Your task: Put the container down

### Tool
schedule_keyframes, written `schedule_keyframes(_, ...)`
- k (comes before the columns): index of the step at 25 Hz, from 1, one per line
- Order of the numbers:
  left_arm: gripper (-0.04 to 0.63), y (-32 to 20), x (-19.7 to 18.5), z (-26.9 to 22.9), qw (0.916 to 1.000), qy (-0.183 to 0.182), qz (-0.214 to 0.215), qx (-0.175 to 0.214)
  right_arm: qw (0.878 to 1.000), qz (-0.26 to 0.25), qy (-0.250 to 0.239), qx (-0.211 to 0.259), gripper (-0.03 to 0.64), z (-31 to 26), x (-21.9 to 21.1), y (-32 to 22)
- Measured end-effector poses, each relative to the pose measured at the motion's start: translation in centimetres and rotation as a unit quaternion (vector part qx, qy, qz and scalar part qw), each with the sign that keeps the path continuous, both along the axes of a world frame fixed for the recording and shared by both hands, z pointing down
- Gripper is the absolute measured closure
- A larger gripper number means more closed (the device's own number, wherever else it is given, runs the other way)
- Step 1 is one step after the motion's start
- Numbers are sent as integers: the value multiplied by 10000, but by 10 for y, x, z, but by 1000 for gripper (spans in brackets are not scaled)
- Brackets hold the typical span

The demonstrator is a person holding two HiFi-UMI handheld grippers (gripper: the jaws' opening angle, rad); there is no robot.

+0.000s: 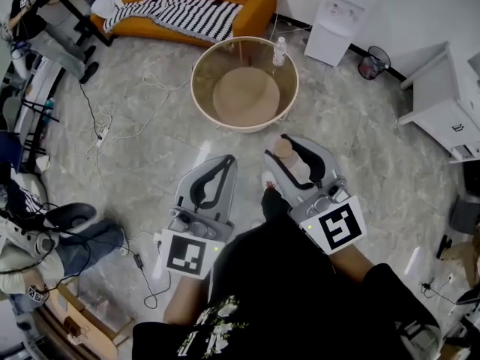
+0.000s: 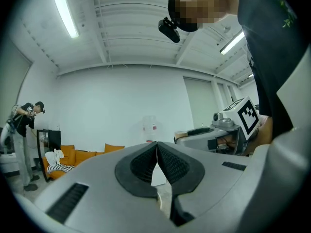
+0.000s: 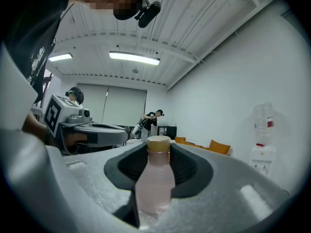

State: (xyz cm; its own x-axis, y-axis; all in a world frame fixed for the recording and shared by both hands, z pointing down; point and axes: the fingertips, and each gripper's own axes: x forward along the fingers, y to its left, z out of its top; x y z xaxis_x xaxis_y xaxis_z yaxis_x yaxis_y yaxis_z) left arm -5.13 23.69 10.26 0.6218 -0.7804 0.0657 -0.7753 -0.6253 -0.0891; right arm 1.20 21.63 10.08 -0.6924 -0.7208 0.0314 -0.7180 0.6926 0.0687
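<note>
Closest to the lens, the person's dark shirt (image 1: 292, 291) fills the bottom of the head view, its pale print too broken up to read. Up from it on the left, the left gripper (image 1: 226, 161) is pinched narrow, its ribbed pads (image 2: 172, 166) meeting edge to edge with nothing between them; the marker cube (image 1: 185, 255) behind it carries only a black-and-white square pattern, no lettering. Ahead, in the middle, stands the round table (image 1: 196, 88), a pale rim round a clear top over a tan base, with a clear bottle (image 1: 279, 51) near its far right edge. To the right of the idle tool, the right gripper (image 1: 277, 150) clamps the container (image 3: 154, 178), a pale pink bottle with a tan cap (image 3: 158, 143) and no label or brand that I can find; the jaws stand fairly wide because the body fills them. It appears upright, long axis vertical, cap on top, so the base would meet a surface first. The table lies ahead of this gripper and a little to its left, and the right hand is both the holder and the nearer one; I judge that the set-down calls for a forward carry over the rim, kept clear of the other bottle. Farther right, the white water dispenser (image 1: 341, 10) shows a small red patch in the left gripper view, unreadable
</note>
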Motion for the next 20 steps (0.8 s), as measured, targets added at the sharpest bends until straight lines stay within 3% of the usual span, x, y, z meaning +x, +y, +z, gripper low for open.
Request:
schedule_keyframes(8,580,-58,25,-10,10000,-59,51,22,9999,59,83,-13,482,-3,31,-55)
schedule_keyframes(20,580,-163,45,10,9986,-177,-468,145,9997,-197,116,11,482,23,74,-162)
